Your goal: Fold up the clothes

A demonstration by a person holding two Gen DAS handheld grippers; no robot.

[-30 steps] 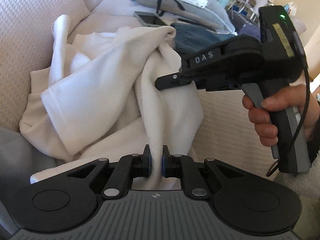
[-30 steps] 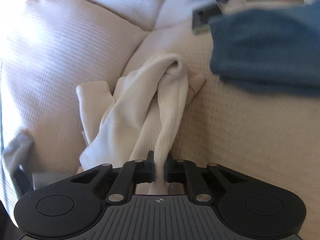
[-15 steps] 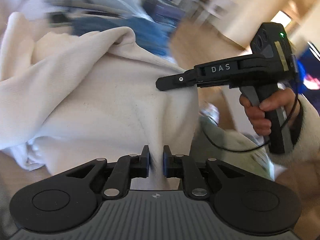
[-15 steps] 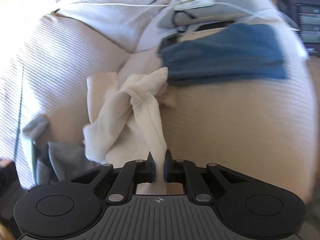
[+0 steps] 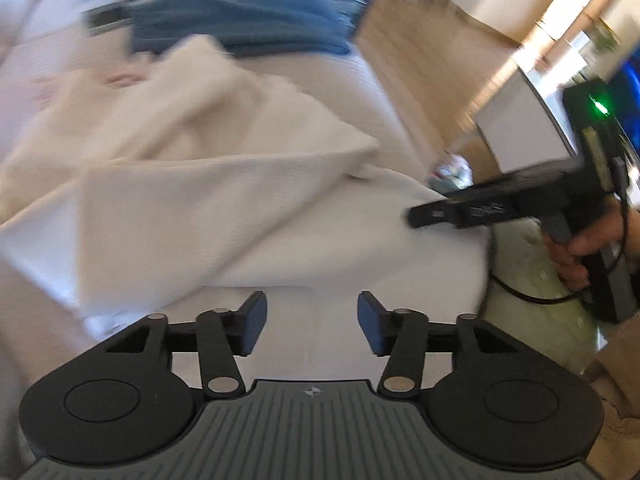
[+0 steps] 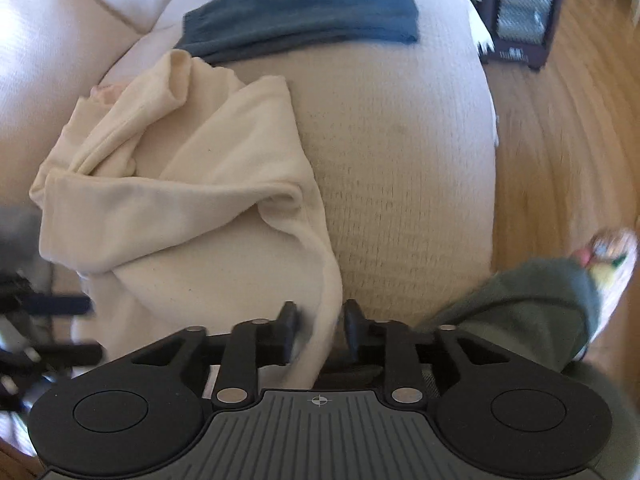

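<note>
Two grippers over a cream-covered sofa, both pointing steeply down. Left gripper with jaws opening, blue pads well apart, nothing pressed between them; only pale fabric seen in the gap beyond. Right gripper also with jaws opening; a hanging edge of the cream garment between the fingers, close to the left pad, contact unclear through the blur, apart from the right one. Garment spread loosely across the seat, rumpled, one flap folded over toward the middle, upper end bunched near the backrest, lower edge trailing off the front of the seat toward the right gripper. Same garment in the left view as a broad blurred sheet filling the left and centre. Blue cloth lying flat farther back on the seat, just beyond the garment's top and touching or nearly touching it. Right gripper seen from the side in the left view, held by a hand on its handle, green light lit on top. Wooden floor to the right of the sofa, a dark box-like unit standing on it.
</note>
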